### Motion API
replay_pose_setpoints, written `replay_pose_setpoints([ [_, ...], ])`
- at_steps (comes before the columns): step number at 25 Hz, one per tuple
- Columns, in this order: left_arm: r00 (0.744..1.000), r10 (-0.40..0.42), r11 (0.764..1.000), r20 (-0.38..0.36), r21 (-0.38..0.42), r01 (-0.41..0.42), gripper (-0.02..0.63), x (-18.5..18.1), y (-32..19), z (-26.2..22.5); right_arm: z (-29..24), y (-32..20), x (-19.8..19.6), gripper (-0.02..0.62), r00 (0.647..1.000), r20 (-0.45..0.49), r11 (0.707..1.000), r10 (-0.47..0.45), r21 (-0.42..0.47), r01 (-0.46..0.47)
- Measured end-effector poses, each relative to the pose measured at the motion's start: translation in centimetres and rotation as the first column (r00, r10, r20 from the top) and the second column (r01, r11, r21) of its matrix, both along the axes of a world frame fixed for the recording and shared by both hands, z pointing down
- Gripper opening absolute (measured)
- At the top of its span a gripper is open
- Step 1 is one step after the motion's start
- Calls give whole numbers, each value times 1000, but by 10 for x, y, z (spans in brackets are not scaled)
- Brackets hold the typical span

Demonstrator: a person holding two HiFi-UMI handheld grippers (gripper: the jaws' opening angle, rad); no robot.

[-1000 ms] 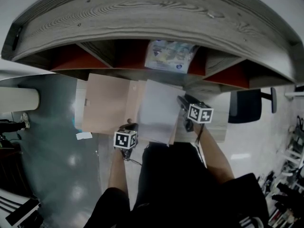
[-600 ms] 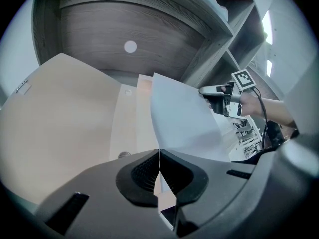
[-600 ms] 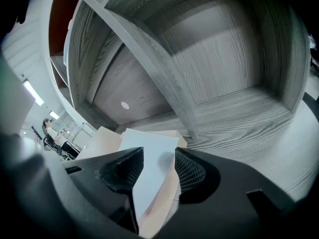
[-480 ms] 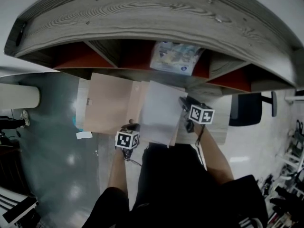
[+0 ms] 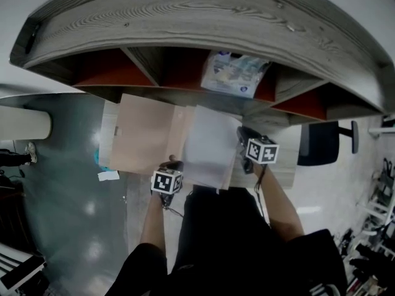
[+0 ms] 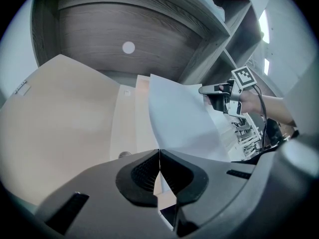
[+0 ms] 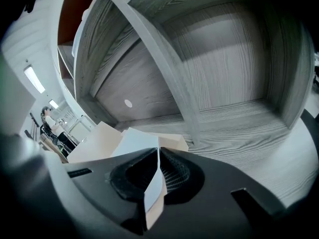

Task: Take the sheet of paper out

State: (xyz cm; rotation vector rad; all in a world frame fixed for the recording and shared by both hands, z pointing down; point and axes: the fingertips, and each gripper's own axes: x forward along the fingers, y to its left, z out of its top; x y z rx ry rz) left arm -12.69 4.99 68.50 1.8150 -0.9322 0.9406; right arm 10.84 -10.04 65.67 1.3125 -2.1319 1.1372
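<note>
Status: the sheet of paper is mid-frame in the head view. It lies on the opened beige folder, and both sit in front of the grey wood shelf.

Left hand-held gripper: jaws fully together at the folder's near edge, just left of the sheet. A pale strip shows between the pads in its own view, so I read it as clamped on the folder. That's my anchor.

Right hand-held gripper: it sits at the sheet's right edge. Its jaws have just been closing and are now pinched on the sheet. In its own view the white edge runs straight through the pads, with a beige layer right under it (can't tell if that layer is caught too).

Handling, my read:
- It's a single sheet, close to weightless and floppy. It bows upward in the left gripper view.
- The surface is smooth, so it should slide off the folder with little drag.
- It creases or tears easily, so no yanking or twisting.
- An edge pinch is the only usable hold. A bite on the side margin beats a corner.
- Pull flat along the folder, toward frame right, with the left holding the folder down.

Risk: if the beige layer is in the pinch, the folder comes along.
</note>
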Motion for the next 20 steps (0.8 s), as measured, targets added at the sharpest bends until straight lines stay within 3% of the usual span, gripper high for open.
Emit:
replay_pose_setpoints([
  [20, 1000, 20, 997, -6, 80, -19, 46, 2, -4, -14, -30, 5, -23, 21, 997, -76, 994, -21, 101, 29],
])
